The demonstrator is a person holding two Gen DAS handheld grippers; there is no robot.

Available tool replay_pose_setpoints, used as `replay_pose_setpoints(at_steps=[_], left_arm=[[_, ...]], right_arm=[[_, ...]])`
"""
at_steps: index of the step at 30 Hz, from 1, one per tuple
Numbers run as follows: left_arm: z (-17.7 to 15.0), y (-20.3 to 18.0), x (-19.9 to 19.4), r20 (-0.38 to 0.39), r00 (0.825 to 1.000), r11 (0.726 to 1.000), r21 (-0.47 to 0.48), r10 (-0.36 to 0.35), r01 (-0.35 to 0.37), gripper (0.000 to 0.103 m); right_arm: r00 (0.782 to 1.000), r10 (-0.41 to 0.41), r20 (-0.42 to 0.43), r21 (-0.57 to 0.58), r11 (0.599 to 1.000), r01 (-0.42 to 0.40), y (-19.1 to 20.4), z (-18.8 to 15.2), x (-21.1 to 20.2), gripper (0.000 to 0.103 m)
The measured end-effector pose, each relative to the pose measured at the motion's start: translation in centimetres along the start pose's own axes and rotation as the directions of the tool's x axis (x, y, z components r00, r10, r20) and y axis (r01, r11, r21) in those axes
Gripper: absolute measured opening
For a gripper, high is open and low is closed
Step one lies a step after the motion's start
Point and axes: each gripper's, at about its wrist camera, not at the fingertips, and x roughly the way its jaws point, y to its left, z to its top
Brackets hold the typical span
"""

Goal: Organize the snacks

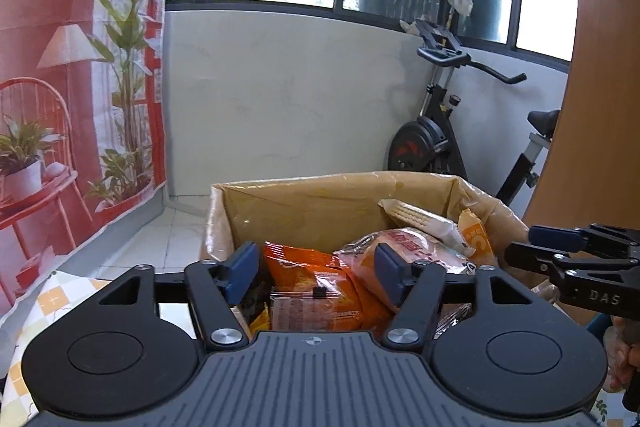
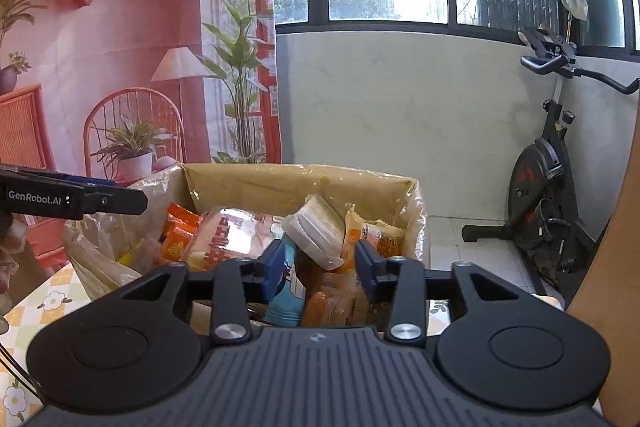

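Snack packets (image 1: 320,291), light, crinkly and likely slippery, lie heaped in the plastic-lined cardboard box (image 1: 304,203) beneath the left gripper (image 1: 316,273) and right gripper (image 2: 322,269), both parted and empty; pinching a sealed edge seems safest.

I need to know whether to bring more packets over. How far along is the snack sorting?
Done, by the look of it: the cardboard box already holds many packets, among them an orange snack bag and a pale cracker pack. In hand: nothing; the left tool and the right tool both stand open over the box with nothing gripped. Left: no loose snacks show outside the box, though much of the table is hidden.
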Motion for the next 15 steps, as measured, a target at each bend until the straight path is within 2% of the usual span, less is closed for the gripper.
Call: replay_pose_setpoints(at_steps=[5, 7, 10, 12, 15], left_arm=[[0.4, -0.2, -2.1, 0.028, 1.0, 1.0, 0.016, 0.013, -0.014, 0.08], [0.4, -0.4, -3.1, 0.035, 0.999, 0.999, 0.021, 0.024, -0.025, 0.089], [0.3, -0.5, -4.7, 0.047, 0.998, 0.999, 0.019, 0.044, -0.045, 0.095], [0.3, -0.8, -5.6, 0.05, 0.996, 0.997, 0.019, 0.072, -0.073, 0.096], [0.2, -1.5, -7.2, 0.06, 0.992, 0.993, 0.032, 0.116, -0.118, 0.097]], right_arm=[[1.0, -0.022, 0.018, 0.022, 1.0, 0.021, 0.3, 0.7, -1.7, 0.074], [0.999, -0.023, 0.024, 0.035, 0.999, 0.022, 0.4, 1.0, -2.5, 0.085], [1.0, -0.006, 0.026, 0.061, 0.998, 0.005, 0.7, 1.4, -3.7, 0.096], [0.999, 0.009, 0.034, 0.08, 0.997, -0.011, 0.9, 1.4, -4.7, 0.102], [1.0, -0.002, 0.023, 0.092, 0.996, 0.0, 1.5, 1.6, -6.0, 0.103]])
